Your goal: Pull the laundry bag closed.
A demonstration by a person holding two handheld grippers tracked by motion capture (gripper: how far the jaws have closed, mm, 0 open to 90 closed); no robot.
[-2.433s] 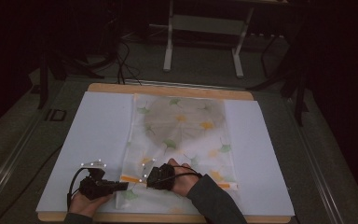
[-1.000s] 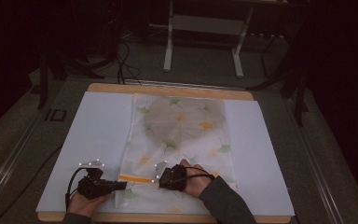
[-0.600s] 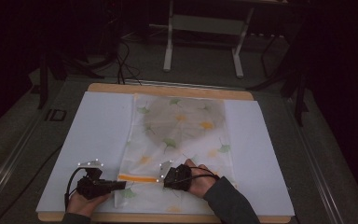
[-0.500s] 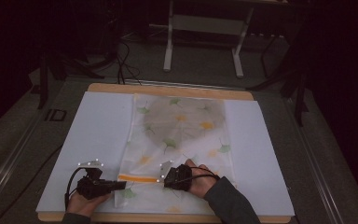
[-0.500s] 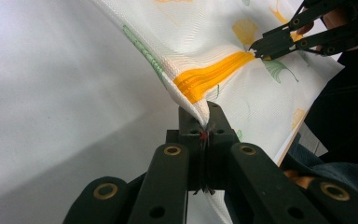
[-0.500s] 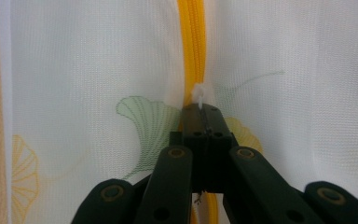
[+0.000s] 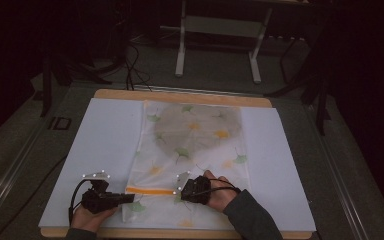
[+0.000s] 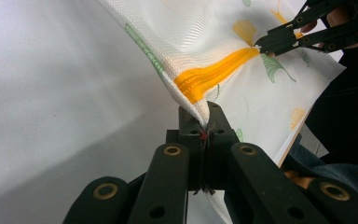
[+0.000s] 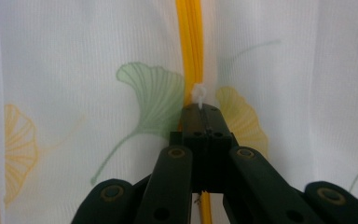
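A white mesh bag point(image 7: 230, 165) printed with green and yellow leaves lies flat on the table, with an orange zipper point(image 7: 150, 190) running across its near end. My left gripper point(image 7: 130, 197) is shut on the bag's left edge at the zipper's end point(image 8: 204, 114), lifting the fabric point(image 8: 205, 37) a little. My right gripper point(image 7: 180, 192) lies on the bag, shut on the small white zipper pull point(image 9: 198, 93); the orange zipper point(image 9: 190, 42) runs straight ahead of its closed jaws point(image 9: 203, 109). In the left gripper view the right gripper point(image 8: 261, 44) sits at the far end of the orange strip point(image 8: 214, 70).
A grey round shape point(image 7: 197, 125) shows through the bag's far half. The bag rests on a white sheet point(image 7: 105, 145) over a wooden board point(image 7: 180, 95). A metal stand point(image 7: 220, 25) and cables are on the dark floor beyond.
My right gripper has slid to the right along the zipper, and a longer stretch of orange now shows between the two grippers. The left gripper has held still.
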